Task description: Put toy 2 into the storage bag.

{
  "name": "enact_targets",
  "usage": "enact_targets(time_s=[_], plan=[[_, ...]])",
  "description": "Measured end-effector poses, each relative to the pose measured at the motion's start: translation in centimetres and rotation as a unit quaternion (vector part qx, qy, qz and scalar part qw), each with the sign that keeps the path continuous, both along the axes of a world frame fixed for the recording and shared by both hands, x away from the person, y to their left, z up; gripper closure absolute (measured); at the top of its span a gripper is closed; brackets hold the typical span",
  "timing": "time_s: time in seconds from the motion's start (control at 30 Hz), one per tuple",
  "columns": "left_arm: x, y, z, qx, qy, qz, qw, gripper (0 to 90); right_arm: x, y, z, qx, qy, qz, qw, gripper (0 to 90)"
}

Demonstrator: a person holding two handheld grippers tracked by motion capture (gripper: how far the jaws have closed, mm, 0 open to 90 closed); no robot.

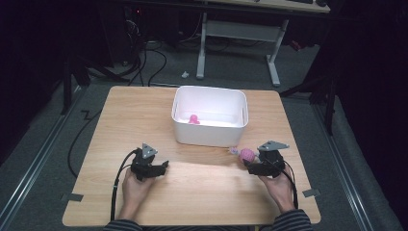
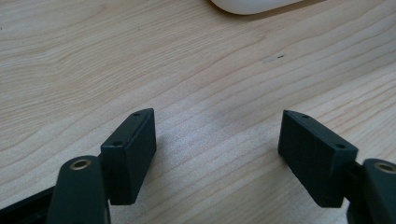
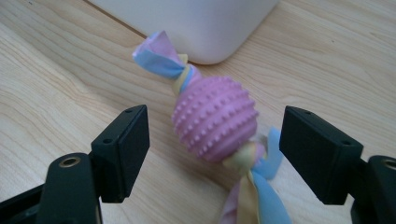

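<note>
Hands (high view): both come in from the bottom edge, each holding a hand-held gripper low over the desk (image 1: 202,192), so they're closest to the camera.
Left hand-held gripper (image 1: 165,165): lower left of centre, parked over bare wood, looks like it's just waiting its turn.
Right hand-held gripper (image 1: 248,165): lower right, nose right up against the pink ball toy (image 1: 247,154).
White bin (image 1: 210,115): centre of the frame, open top, with a small pink toy (image 1: 193,120) already inside; my guess is the ball toy goes in there too, which is why it sits just beside the bin's lower right corner.
Left gripper view: left jaws spread wide with nothing between them, only wood grain; the bin's rounded corner (image 2: 252,5) peeks in at the top edge.
Right gripper view: right jaws spread apart on either side of the ball toy (image 3: 215,119), pads not touching it, so no pinch.
Toy pose: lying on the desk, knobbly pink ball with pastel cloth tails, one end pointing up toward the bin wall (image 3: 196,23), the other trailing to the bottom edge.
Why so wide: jaws probably need that gap to clear the ball's widest part.
</note>
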State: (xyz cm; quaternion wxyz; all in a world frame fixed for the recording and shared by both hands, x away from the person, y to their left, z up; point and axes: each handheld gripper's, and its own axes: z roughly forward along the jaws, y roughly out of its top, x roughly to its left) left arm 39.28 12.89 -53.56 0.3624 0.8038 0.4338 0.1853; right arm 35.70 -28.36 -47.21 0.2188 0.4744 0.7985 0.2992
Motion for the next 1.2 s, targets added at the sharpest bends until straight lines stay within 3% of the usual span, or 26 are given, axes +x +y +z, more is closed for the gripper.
enact_targets(time_s=[0.5, 0.8, 1.2], plan=[[0.0, 0.0, 0.0, -0.001, 0.000, 0.000, 1.0000, 28.0, 2.6, 1.3, -1.5, -0.032, 0.031, 0.006, 0.9990, 25.3], [0.0, 0.0, 0.0, 0.000, 0.000, 0.000, 1.0000, 28.0, 2.5, 1.2, -1.8, -0.043, 0.028, 0.010, 0.9986, 34.0], [0.0, 0.0, 0.0, 0.000, 0.000, 0.000, 1.0000, 28.0, 1.7, 0.8, -1.5, -0.042, 0.012, 0.016, 0.9989, 36.1]])
